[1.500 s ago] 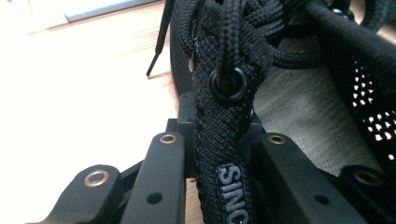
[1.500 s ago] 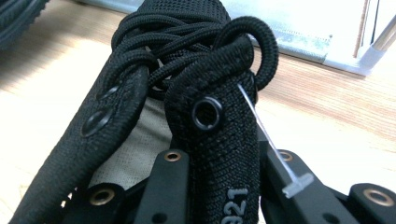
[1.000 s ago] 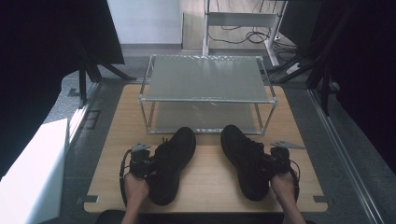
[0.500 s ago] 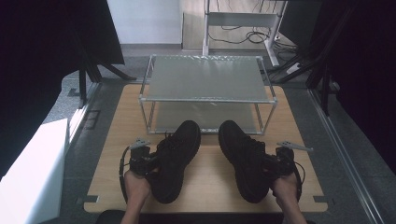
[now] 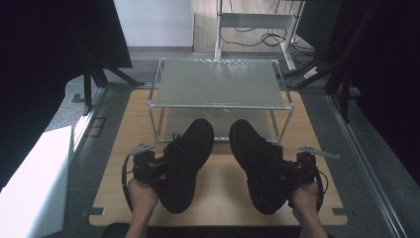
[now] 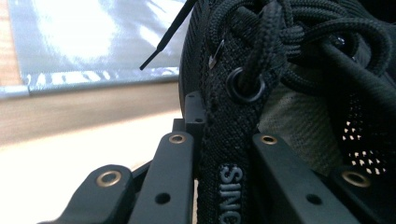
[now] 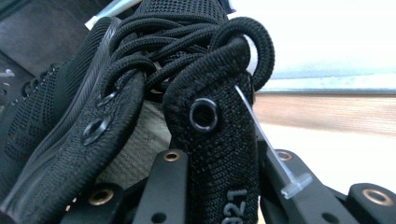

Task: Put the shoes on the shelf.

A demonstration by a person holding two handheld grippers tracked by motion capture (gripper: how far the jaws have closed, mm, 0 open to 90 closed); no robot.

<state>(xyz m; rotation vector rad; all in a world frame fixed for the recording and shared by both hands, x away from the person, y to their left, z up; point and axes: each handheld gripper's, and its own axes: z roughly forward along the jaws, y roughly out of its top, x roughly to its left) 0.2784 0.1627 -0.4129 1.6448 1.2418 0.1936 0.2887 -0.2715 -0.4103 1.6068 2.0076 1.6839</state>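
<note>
Near the front edge of the wooden table (image 5: 223,198), the left gripper (image 5: 148,166) is clamping the collar of the left black sneaker (image 5: 185,163) while the right gripper (image 5: 297,171) is pinching the right black sneaker (image 5: 257,163) the same way. Both toes are pointing at the two-tier shoe rack (image 5: 218,84); keeping the soles level and the grips firm should help each shoe slide onto the lower shelf without snagging the frame

The high view looks down over the table (image 5: 223,198); both gripper views sit close against the shoes (image 6: 289,70), sharing the rack (image 5: 218,84).

A metal-framed rack (image 5: 218,89) with a frosted top stood on the wooden table (image 5: 124,148). Cables (image 5: 257,39) trailed across the floor behind it.
</note>
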